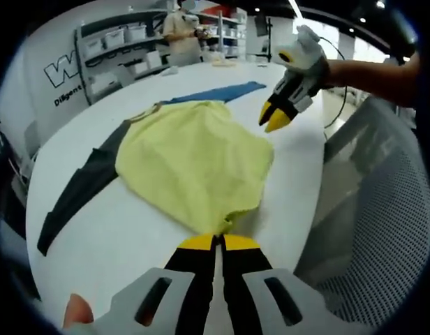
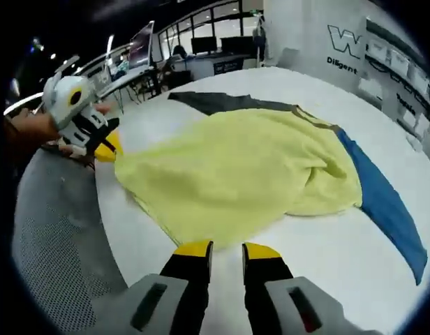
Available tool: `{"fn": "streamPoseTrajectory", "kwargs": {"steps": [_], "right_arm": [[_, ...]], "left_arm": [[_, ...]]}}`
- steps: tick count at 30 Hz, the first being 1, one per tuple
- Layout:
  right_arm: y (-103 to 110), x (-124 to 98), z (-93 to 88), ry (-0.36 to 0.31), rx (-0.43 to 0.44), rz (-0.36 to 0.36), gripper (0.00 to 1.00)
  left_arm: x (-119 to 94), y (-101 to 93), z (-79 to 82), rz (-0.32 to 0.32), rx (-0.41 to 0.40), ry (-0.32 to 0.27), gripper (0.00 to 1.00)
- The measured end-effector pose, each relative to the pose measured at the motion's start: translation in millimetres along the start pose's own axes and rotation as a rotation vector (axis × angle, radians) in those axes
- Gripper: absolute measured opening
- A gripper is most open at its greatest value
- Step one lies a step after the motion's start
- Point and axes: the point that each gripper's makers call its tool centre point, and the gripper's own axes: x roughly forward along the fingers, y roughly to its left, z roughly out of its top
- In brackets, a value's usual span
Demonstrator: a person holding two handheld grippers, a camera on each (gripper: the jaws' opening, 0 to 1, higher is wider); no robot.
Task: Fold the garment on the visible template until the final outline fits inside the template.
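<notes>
Round white tabletop (image 1: 75, 209), carrying everything. Spread across it, a soft pale-yellow cloth garment (image 1: 194, 164) with one dark grey sleeve (image 1: 79, 192) and one blue sleeve (image 1: 215, 92) stretched out flat to opposite sides. Left yellow-tipped claw (image 1: 216, 242) closed tight, pinching the yellow hem at the near tabletop edge. Right yellow-tipped claw (image 2: 226, 250) parted slightly, gripping nothing, just off the garment's edge.
</notes>
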Motion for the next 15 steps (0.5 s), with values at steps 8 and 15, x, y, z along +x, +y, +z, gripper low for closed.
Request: {"fn": "streamPoseTrajectory", "kwargs": {"steps": [8,15], "right_arm": [[1.6,12.9,2.1,0.024,0.061,-0.022,0.24],[2.8,20.9,0.7,0.049,0.082,-0.030,0.24]], "left_arm": [[-1.6,0.7,-0.2,0.006,-0.003,-0.002,0.00],[-1.9,0.7,0.3,0.009,-0.008,-0.005,0.00]]}}
